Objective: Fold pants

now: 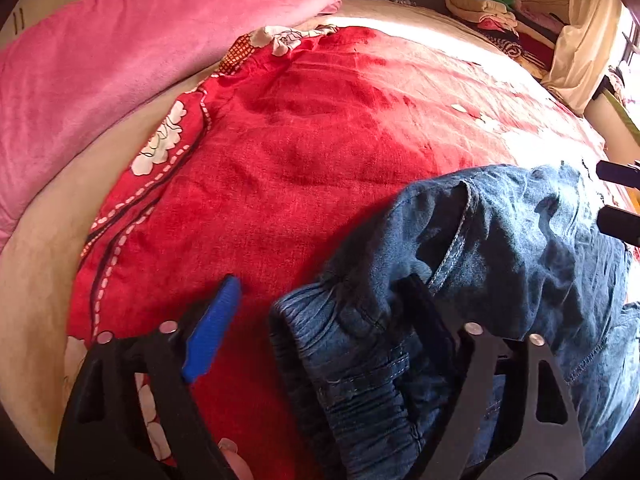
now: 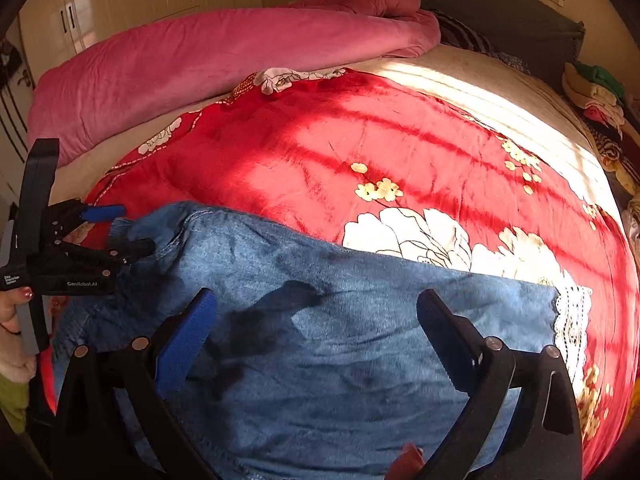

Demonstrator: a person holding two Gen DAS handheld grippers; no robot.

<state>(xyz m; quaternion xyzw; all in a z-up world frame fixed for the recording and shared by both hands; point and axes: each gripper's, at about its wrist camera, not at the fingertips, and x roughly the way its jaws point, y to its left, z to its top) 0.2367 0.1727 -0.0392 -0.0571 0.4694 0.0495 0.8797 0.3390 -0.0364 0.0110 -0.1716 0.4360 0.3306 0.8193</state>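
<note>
Denim pants (image 2: 328, 320) lie across the near side of a red flowered blanket (image 2: 360, 152), stretched flat from the elastic waistband at the left to a lace-trimmed hem (image 2: 572, 320) at the right. Their far edge runs in a long slanting line across the blanket, and beyond it the red cloth is open and sunlit up to a rolled pink quilt (image 2: 224, 64) along the far side of the bed. In the left wrist view the gathered waistband (image 1: 352, 352) bunches up between the fingers of the left gripper (image 1: 324, 300): the blue-padded finger (image 1: 216, 320) stands off over bare blanket, apart from the denim, while the dark finger (image 1: 424, 312) lies against the folds, so the jaws are spread with cloth between them and no pinch shows. The right gripper (image 2: 316, 320) hangs over the middle of the pant leg with its jaws wide apart and nothing clamped; whether the tips touch the fabric cannot be told. From the right wrist view the left gripper (image 2: 120, 232) sits at the waistband corner, held by a hand (image 2: 16, 320) at the left border. A pile of folded clothes (image 1: 496, 12) stands past the bed's far right corner, well apart from the pants. Left of the waistband the blanket ends at a pale sheet (image 1: 36, 280).
</note>
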